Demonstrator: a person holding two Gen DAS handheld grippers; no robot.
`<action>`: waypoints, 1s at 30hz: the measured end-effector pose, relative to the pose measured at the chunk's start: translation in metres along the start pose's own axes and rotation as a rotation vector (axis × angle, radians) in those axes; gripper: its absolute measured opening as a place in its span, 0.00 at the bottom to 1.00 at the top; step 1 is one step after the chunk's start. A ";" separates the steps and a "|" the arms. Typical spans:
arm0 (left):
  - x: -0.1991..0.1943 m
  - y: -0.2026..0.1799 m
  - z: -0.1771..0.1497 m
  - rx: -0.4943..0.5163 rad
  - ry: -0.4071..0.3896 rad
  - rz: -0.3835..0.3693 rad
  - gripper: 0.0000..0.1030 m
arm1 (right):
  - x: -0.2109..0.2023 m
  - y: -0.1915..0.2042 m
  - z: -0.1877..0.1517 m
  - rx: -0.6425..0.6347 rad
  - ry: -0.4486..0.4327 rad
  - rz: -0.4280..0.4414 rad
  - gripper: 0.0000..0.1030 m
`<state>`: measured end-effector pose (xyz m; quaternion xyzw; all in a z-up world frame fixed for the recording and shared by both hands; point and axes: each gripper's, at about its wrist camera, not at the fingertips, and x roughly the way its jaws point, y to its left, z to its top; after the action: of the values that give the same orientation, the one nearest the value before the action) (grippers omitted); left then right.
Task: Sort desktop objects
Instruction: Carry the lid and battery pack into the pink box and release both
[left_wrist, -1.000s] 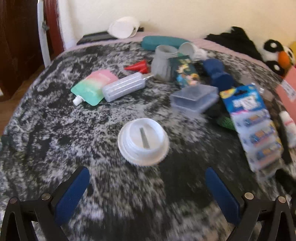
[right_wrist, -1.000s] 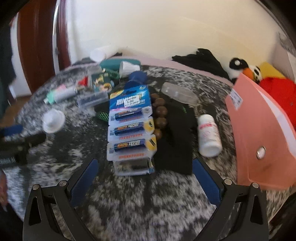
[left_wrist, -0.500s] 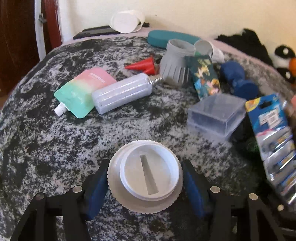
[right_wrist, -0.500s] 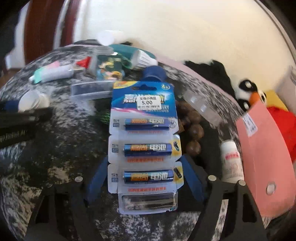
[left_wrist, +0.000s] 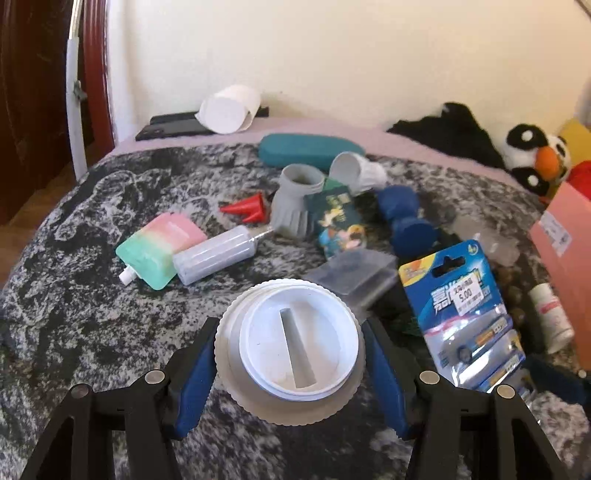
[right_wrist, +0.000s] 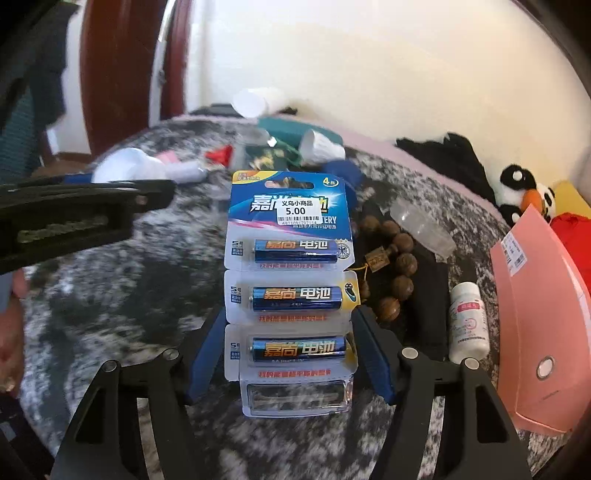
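Observation:
My left gripper (left_wrist: 290, 354) is shut on a round white lid (left_wrist: 291, 347) with a ribbed rim and a slot, held above the grey-black mottled cloth (left_wrist: 92, 325). My right gripper (right_wrist: 291, 350) is shut on the lower part of a blue battery blister pack (right_wrist: 291, 291) and holds it upright off the cloth. The pack also shows in the left wrist view (left_wrist: 465, 314) at the right. The left gripper with the lid shows in the right wrist view (right_wrist: 122, 173) at the left.
On the cloth lie a pink-green pouch (left_wrist: 160, 251), a clear tube (left_wrist: 214, 254), a red cone (left_wrist: 245, 206), a grey cup (left_wrist: 295, 201), a teal case (left_wrist: 308, 151), a blue dumbbell (left_wrist: 404, 218), a clear box (left_wrist: 354, 275), wooden beads (right_wrist: 395, 258), a white bottle (right_wrist: 467, 321) and a pink folder (right_wrist: 539, 332).
Both grippers were open a second ago. The left moved in and shut on the lid, then lifted it. The right moved in, shut on the battery pack and raised it.

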<state>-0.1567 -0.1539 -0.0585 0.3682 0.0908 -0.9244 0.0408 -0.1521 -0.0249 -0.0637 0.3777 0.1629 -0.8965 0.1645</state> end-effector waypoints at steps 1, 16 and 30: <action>-0.006 -0.001 -0.002 0.004 -0.008 0.002 0.62 | -0.008 0.002 -0.001 -0.001 -0.013 0.007 0.69; -0.113 -0.067 -0.015 0.132 -0.136 -0.087 0.62 | -0.152 -0.048 -0.036 0.087 -0.244 -0.041 0.69; -0.134 -0.290 0.030 0.297 -0.188 -0.416 0.62 | -0.274 -0.225 -0.058 0.343 -0.481 -0.429 0.70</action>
<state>-0.1208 0.1252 0.0953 0.2560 0.0237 -0.9462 -0.1964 -0.0289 0.2477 0.1362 0.1356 0.0424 -0.9881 -0.0592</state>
